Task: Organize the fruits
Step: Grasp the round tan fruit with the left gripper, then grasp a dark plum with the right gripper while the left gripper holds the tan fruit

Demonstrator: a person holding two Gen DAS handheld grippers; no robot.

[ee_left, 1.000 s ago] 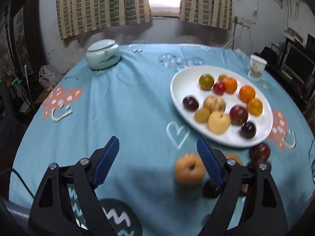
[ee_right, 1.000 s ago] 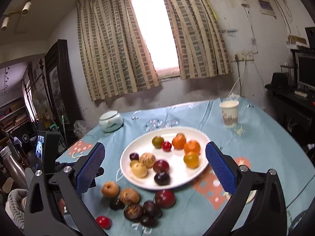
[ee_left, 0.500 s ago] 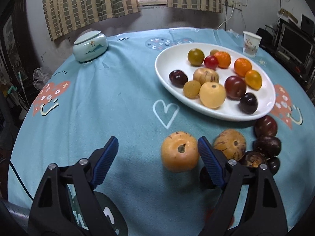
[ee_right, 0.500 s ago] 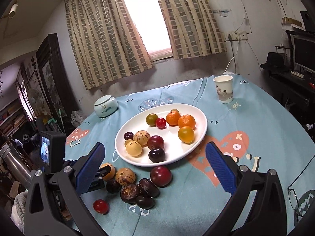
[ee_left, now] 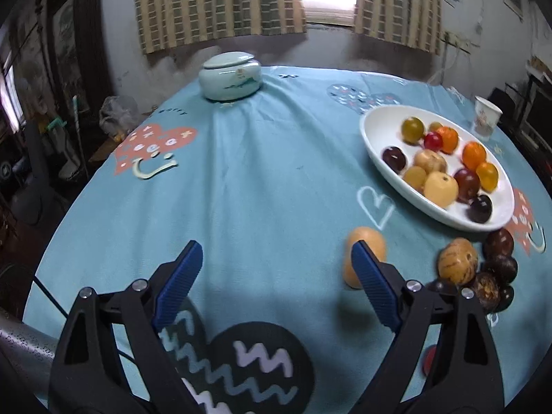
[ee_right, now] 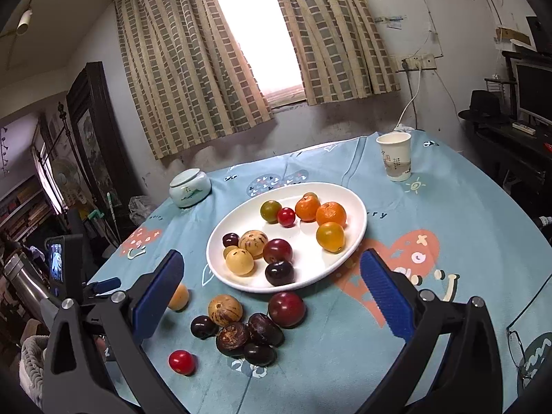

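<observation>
an orange-yellow fruit (ee_left: 365, 255) lies on the blue tablecloth (ee_left: 262, 186) short of the white plate (ee_left: 376, 127), partly hidden behind the right-hand finger of the left gripper (ee_left: 276, 262). that gripper's jaws have just been opening and now stand wide apart with only bare cloth between them; the fruit sits at the outer side of one finger, and whether it touches the finger cannot be told. just to the right of it is a loose cluster: a speckled tan fruit (ee_left: 458, 266), several dark brown and purple ones (ee_left: 496, 269), and a small red one (ee_right: 181, 361) seen in the right wrist view, set a little apart from the others.

the plate holds about a dozen fruits (ee_right: 276, 241), oranges and yellow ones toward its far side, dark plums and pale tan ones nearer.

the right gripper (ee_right: 272, 283) hangs above the near edge of the plate with its jaws wide and nothing held.

farther out, a pale green lidded jar (ee_left: 230, 75) stands near the table's far edge, and a paper cup (ee_right: 396, 156) stands beyond the plate. checked curtains (ee_right: 193, 69) frame a bright window behind.
</observation>
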